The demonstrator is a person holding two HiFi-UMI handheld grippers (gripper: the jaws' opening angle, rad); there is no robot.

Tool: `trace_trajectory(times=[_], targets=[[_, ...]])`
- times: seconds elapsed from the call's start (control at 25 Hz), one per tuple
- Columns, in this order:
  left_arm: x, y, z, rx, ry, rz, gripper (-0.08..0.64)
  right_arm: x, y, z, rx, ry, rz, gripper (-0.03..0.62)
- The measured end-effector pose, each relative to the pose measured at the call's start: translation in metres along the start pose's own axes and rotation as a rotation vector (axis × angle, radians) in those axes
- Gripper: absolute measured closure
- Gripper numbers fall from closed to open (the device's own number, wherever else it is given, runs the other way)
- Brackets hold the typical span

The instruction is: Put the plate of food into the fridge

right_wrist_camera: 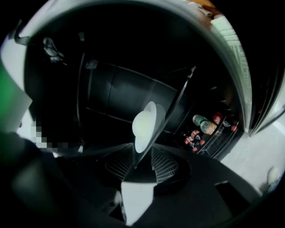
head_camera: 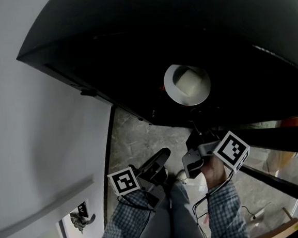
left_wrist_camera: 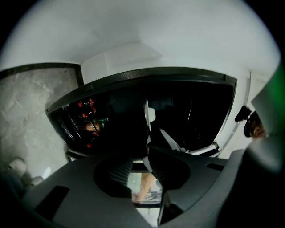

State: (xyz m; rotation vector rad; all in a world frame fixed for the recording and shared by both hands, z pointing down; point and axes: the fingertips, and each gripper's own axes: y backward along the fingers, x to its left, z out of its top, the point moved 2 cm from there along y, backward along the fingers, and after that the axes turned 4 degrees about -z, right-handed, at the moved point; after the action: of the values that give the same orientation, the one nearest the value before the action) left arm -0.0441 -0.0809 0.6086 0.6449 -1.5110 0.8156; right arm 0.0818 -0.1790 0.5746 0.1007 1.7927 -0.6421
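A white plate of pale food point(head_camera: 187, 84) lies inside the dark fridge point(head_camera: 132, 45). The right gripper view shows the plate point(right_wrist_camera: 144, 124) edge-on, resting along a thin shelf line. Just below the plate, my right gripper point(head_camera: 197, 136) reaches into the fridge. Its jaws point(right_wrist_camera: 137, 164) stand open: the plate's near rim is in the gap and the pads do not press on it. My left gripper point(head_camera: 161, 156) hangs lower left, over the floor outside the fridge. In its own view the left gripper point(left_wrist_camera: 139, 161) has a narrow gap with nothing in it.
Bottles and red-capped cans point(right_wrist_camera: 202, 127) fill a door rack, seen also as red caps point(left_wrist_camera: 87, 111) in the left gripper view. A white wall or door point(head_camera: 40, 125) runs on the left with a handle point(head_camera: 80, 219). Speckled stone floor point(head_camera: 140, 135) lies below the fridge edge.
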Motion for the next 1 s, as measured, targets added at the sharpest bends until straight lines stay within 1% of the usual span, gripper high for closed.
trace_trajectory(times=[0.08, 0.12, 0.16, 0.2, 0.28, 0.36, 0.44, 0.56, 0.64, 0.72, 0.8, 0.92, 1.0], targets=[[0.004, -0.002, -0.005, 0.073, -0.125, 0.077, 0.439, -0.005, 0.011, -0.002, 0.006, 0.023, 0.012, 0.463], [0.005, -0.004, -0.006, 0.103, -0.183, 0.106, 0.447, -0.009, 0.017, -0.004, 0.012, 0.053, 0.000, 0.465], [0.004, -0.005, -0.007, 0.123, -0.231, 0.127, 0.479, -0.012, 0.023, -0.005, 0.022, 0.101, -0.024, 0.476], [0.001, -0.007, -0.008, 0.136, -0.275, 0.144, 0.513, -0.015, 0.029, -0.007, 0.034, 0.165, -0.056, 0.518], [-0.006, -0.011, -0.009, 0.156, -0.361, 0.166, 0.539, -0.020, 0.041, -0.012, 0.055, 0.297, -0.104, 0.586], [-0.015, -0.016, -0.011, 0.178, -0.433, 0.168, 0.552, -0.021, 0.050, -0.016, 0.068, 0.401, -0.120, 0.584], [-0.027, -0.018, -0.017, 0.205, -0.459, 0.148, 0.552, -0.018, 0.061, -0.021, 0.073, 0.449, -0.117, 0.585], [-0.045, -0.016, -0.025, 0.225, -0.437, 0.113, 0.552, -0.010, 0.082, -0.031, 0.096, 0.471, -0.125, 0.586], [-0.058, -0.017, -0.027, 0.228, -0.438, 0.100, 0.552, 0.000, 0.092, -0.032, 0.113, 0.525, -0.119, 0.584], [-0.071, -0.016, -0.028, 0.238, -0.438, 0.095, 0.552, 0.013, 0.101, -0.031, 0.119, 0.579, -0.108, 0.584], [-0.085, -0.010, -0.031, 0.254, -0.440, 0.106, 0.552, 0.029, 0.111, -0.031, 0.119, 0.607, -0.096, 0.586], [-0.110, 0.000, -0.036, 0.284, -0.486, 0.123, 0.552, 0.052, 0.128, -0.031, 0.114, 0.633, -0.086, 0.586], [-0.130, 0.005, -0.038, 0.295, -0.523, 0.115, 0.552, 0.068, 0.139, -0.027, 0.103, 0.664, -0.078, 0.586]])
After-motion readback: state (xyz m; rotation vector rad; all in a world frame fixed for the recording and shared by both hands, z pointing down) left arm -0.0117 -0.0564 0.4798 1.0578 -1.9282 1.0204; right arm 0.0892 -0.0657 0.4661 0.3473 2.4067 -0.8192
